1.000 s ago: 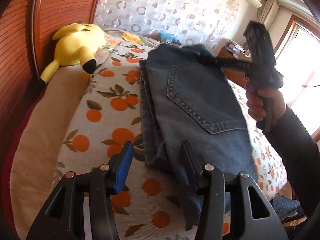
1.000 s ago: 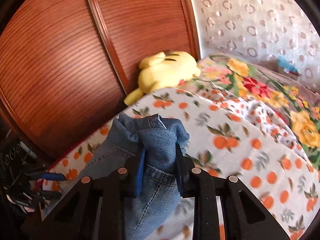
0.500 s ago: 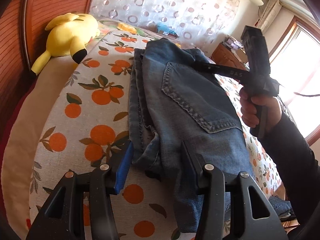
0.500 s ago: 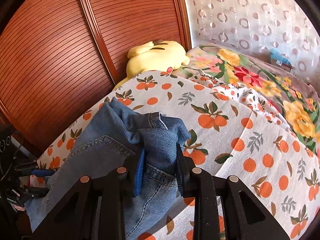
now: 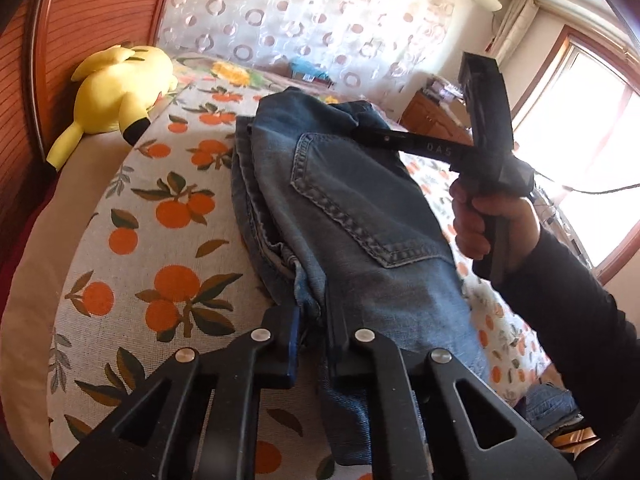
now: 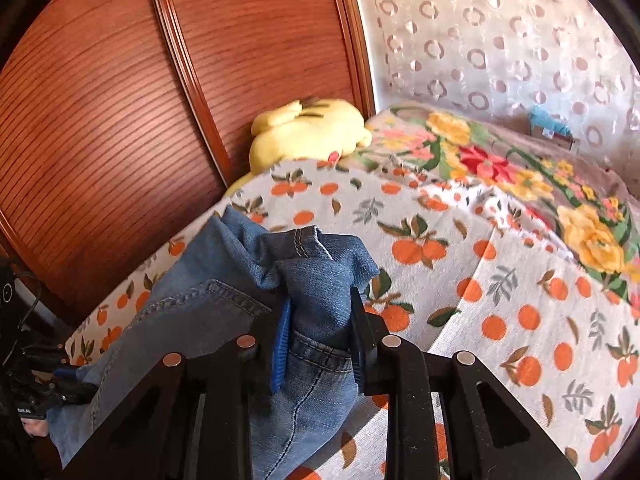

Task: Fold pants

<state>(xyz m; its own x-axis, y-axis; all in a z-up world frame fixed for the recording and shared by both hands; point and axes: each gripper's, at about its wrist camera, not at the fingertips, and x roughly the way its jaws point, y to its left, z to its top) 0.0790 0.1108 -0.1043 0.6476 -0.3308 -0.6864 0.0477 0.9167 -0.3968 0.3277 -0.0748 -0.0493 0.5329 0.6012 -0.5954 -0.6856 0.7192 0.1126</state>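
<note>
Change, left side: my left gripper [image 5: 310,330] has just been closing; a second ago its jaws stood wide apart around the near edge of the jeans [image 5: 360,216], and now I see them pinched tight on that bunched denim edge.
Change, right side: none that I can see; my right gripper [image 6: 318,336] is clamped on a thick wad of waistband as before.
Change, view: the plush toy [image 5: 120,96] sits a little higher and further left in the left wrist view than a second ago.
Jeans, place: folded lengthways on the orange-print bedspread [image 5: 172,216], back pocket [image 5: 360,204] facing up, far end lifted off the bed in the right gripper's grasp, near end lying over the bed's edge.
Right hand: I see it [image 5: 494,228] wrapped round the right gripper's handle, dark sleeve [image 5: 568,320] behind it.
Hidden: the layers under the top fold are visible only as stacked edges on the left; I cannot count them.
Cut off: the leg end of the jeans runs under my left gripper and out of frame.
Hard to make out: the left gripper in the right wrist view is a dark shape at the lower-left edge.
Backdrop: wooden headboard [image 6: 120,100], floral blanket [image 6: 500,160], curtain [image 6: 500,40].
</note>
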